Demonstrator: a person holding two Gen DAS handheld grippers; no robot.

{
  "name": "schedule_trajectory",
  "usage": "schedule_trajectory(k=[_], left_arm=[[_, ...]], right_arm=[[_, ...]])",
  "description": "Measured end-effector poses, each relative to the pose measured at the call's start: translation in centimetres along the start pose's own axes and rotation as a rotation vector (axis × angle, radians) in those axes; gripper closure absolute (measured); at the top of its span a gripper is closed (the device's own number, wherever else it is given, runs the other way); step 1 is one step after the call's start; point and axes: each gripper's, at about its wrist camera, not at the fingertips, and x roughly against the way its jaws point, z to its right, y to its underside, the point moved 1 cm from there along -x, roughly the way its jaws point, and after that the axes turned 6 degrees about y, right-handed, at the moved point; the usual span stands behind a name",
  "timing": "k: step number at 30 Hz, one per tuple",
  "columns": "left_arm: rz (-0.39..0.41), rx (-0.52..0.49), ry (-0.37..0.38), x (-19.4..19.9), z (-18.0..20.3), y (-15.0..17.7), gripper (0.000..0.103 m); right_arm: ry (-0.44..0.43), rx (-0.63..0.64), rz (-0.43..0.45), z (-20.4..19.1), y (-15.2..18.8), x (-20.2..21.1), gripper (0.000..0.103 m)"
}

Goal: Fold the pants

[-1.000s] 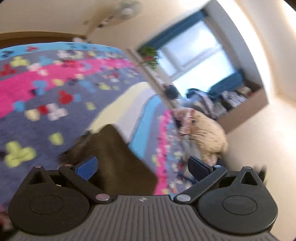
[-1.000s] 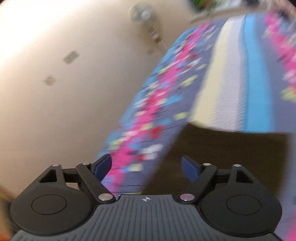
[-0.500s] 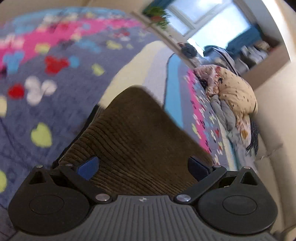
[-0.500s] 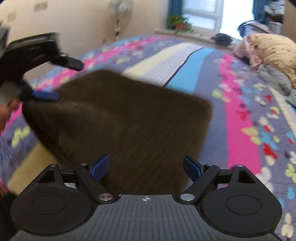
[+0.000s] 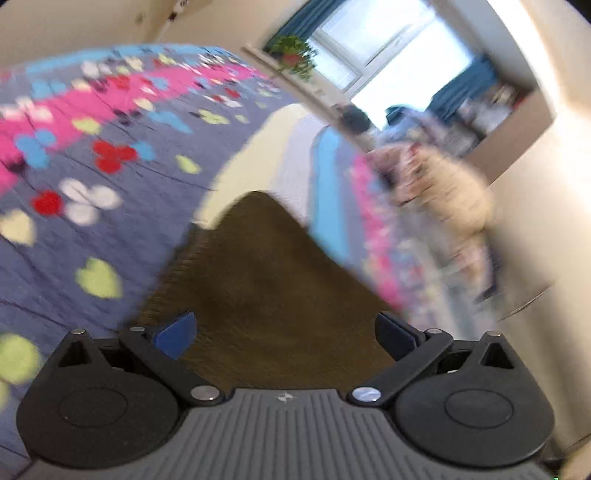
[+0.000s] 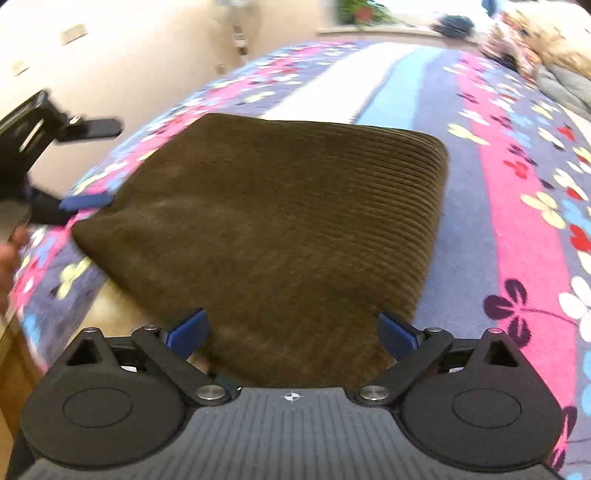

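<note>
Brown corduroy pants (image 6: 280, 221) lie folded into a flat slab on a flowered, striped bedspread (image 6: 517, 221). My right gripper (image 6: 291, 332) is at their near edge and its jaws are opening wide. The cloth lies between and below the blue pads (image 6: 188, 328), which do not press on it. In the left wrist view the pants (image 5: 266, 280) fill the gap of my left gripper (image 5: 284, 328), which is open and just above them. The right wrist view also shows the left gripper (image 6: 110, 164) open at the pants' left corner, its lower pad beside the cloth.
A heap of bedding and a pillow (image 5: 443, 192) sits at the far right of the bed, below a bright window (image 5: 388, 48) with a plant (image 5: 291, 55). A fan stand (image 6: 236, 29) is by the wall. A hand (image 6: 7, 258) shows at the left bed edge.
My left gripper came down close over the pants. The right wrist view swung from the wall to face the pants squarely, and the right jaws spread wider.
</note>
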Motion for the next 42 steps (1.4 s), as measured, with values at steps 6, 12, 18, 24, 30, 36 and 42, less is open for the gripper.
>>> schedule_trajectory(k=[6, 12, 18, 24, 30, 36, 42], left_arm=[[-0.038, -0.041, -0.047, -0.7, 0.0, -0.2, 0.0], [0.014, -0.034, -0.011, 0.8, 0.6, -4.8, 0.0], [-0.124, -0.053, -0.064, -2.8, -0.4, -7.9, 0.0], [-0.246, -0.051, -0.057, -6.2, -1.6, -8.3, 0.0], [-0.305, -0.069, -0.068, -8.2, -2.2, -9.1, 0.0], [-0.372, -0.131, -0.112, -10.6, -2.6, -8.5, 0.0], [-0.377, -0.157, -0.09, -11.8, -3.6, -7.9, 0.0]], right_arm=[[0.06, 0.147, -0.018, -2.6, 2.3, -1.4, 0.003], [-0.028, -0.049, 0.056, 0.9, 0.4, 2.4, 0.004], [-0.074, -0.245, 0.078, 4.5, -0.4, 4.0, 0.002], [-0.009, -0.461, 0.037, 9.7, -0.3, 2.0, 0.002], [-0.042, -0.53, -0.005, 11.1, 0.0, -0.8, 0.002], [-0.102, -0.601, -0.062, 11.8, -0.1, -3.7, 0.002], [-0.159, -0.636, -0.085, 12.0, -0.1, -6.1, 0.0]])
